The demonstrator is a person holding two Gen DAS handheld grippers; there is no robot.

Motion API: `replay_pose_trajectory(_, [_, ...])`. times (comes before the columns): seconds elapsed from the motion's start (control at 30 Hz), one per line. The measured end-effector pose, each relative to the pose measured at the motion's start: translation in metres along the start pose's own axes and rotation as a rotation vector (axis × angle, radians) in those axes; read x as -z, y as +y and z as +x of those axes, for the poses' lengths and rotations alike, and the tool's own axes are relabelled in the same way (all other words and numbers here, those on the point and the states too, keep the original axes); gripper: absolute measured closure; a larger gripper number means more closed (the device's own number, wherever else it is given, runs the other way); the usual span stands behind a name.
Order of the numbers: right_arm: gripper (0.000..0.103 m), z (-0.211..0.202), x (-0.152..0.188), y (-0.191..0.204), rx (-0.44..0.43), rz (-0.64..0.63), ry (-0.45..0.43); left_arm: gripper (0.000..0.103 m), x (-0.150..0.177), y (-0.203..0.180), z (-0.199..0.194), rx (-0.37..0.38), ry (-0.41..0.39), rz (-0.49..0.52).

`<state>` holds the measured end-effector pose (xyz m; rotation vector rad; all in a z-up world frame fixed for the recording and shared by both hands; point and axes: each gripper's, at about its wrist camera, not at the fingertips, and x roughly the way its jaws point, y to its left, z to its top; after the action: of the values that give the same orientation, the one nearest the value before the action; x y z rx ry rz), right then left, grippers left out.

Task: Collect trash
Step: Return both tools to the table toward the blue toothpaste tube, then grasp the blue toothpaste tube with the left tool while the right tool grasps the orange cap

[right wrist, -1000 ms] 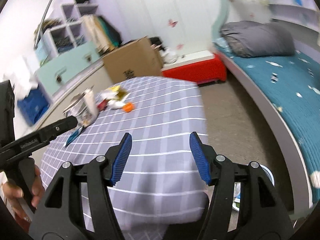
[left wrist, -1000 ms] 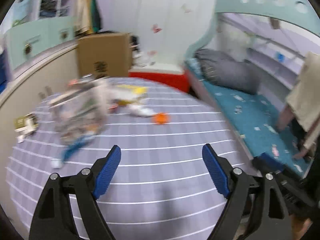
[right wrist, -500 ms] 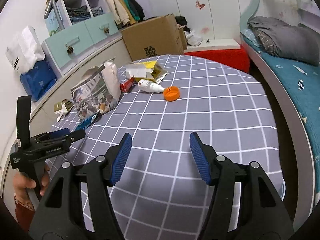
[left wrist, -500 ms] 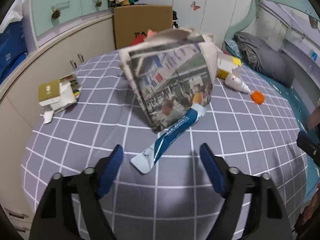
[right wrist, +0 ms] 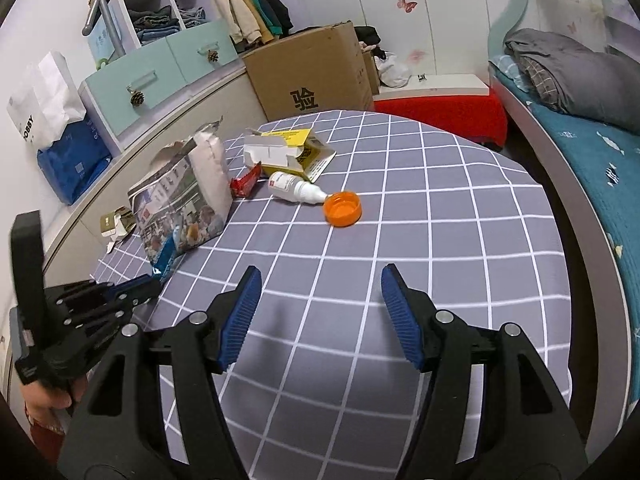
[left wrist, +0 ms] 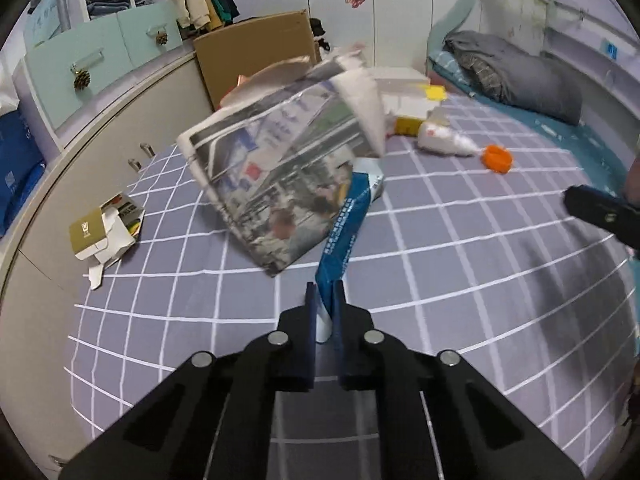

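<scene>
My left gripper [left wrist: 323, 304] is shut on the near end of a blue and white wrapper [left wrist: 344, 232] that lies partly under a printed paper bag [left wrist: 280, 176] on the grey checked table [left wrist: 440, 240]. From the right wrist view the left gripper [right wrist: 154, 282] meets the wrapper [right wrist: 164, 256] beside the bag [right wrist: 184, 200]. My right gripper [right wrist: 318, 304] is open and empty above the table's near middle. An orange cap [right wrist: 343, 209], a white bottle [right wrist: 296, 190], a yellow and white box [right wrist: 292, 152] and a red wrapper [right wrist: 246, 184] lie further back.
A small torn gold and white carton [left wrist: 106, 232] lies at the table's left edge. A cardboard box [right wrist: 312, 76] and red bench [right wrist: 440, 112] stand behind the table. A bed [right wrist: 592, 152] runs along the right. Cabinets [right wrist: 160, 76] line the left wall.
My left gripper moved forward and closed on the blue wrapper's near end. My right gripper moved in a little over the table and stays open.
</scene>
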<state>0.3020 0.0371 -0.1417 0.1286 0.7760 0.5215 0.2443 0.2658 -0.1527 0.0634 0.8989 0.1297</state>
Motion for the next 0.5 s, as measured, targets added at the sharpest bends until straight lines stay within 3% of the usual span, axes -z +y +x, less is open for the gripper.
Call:
replay_pose_trajectory(0.2, [0.041,0.014,-0.013,-0.008,0.010,-0.012,0.018,0.096,-0.015,-0.009,-0.020,0.095,-0.069,-0.060])
replay_pose_trajectory(0.43, [0.041,0.055,-0.038,0.000,0.096,-0.119,0.083,0.096,-0.046,-0.030,-0.007,0.115,-0.073,-0.087])
replay_pose_trajectory(0.5, [0.049,0.067,-0.044,0.003,0.109,-0.142,0.106,0.096,-0.050,-0.037,-0.002,0.117,-0.063,-0.095])
